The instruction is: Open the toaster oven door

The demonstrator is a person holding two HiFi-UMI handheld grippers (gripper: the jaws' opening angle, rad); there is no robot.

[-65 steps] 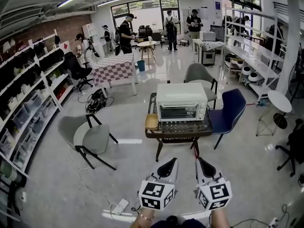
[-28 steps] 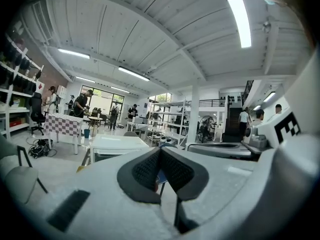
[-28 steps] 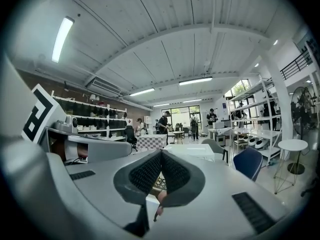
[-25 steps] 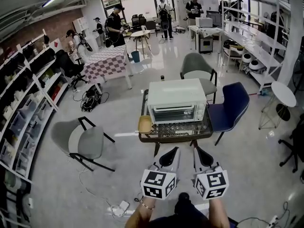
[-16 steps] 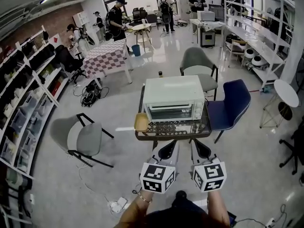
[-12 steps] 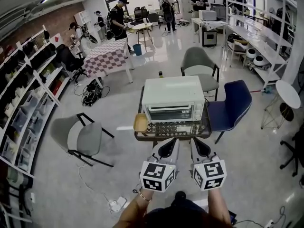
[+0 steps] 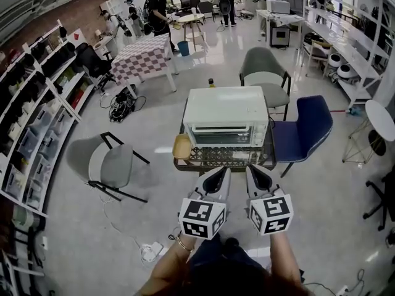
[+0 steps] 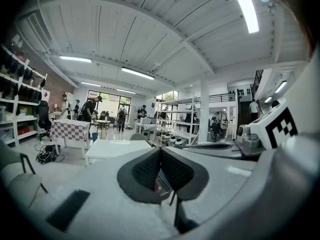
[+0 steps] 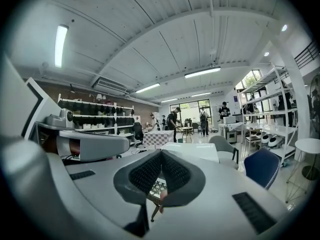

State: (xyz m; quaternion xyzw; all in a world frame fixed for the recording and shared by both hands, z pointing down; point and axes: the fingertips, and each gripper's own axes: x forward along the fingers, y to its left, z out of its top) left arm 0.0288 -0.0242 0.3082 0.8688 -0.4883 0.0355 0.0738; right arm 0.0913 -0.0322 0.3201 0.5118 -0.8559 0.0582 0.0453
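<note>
The white toaster oven stands with its door closed on a low dark table just ahead of me. My left gripper and right gripper are held side by side before the table's near edge, apart from the oven. Both point at it roughly level. In the left gripper view the left gripper has its pads pressed together with nothing between them, and the oven's top shows beyond. The right gripper looks the same, shut and empty, with the oven past it.
A small tan tray sits on the table's left end. A grey chair stands to the left, a blue chair to the right, another grey chair behind the oven. Shelves line the left wall. People work far back.
The oven and table have come closer and lower in the head view. Both grippers have moved forward together to the table's near edge and stay shut.
</note>
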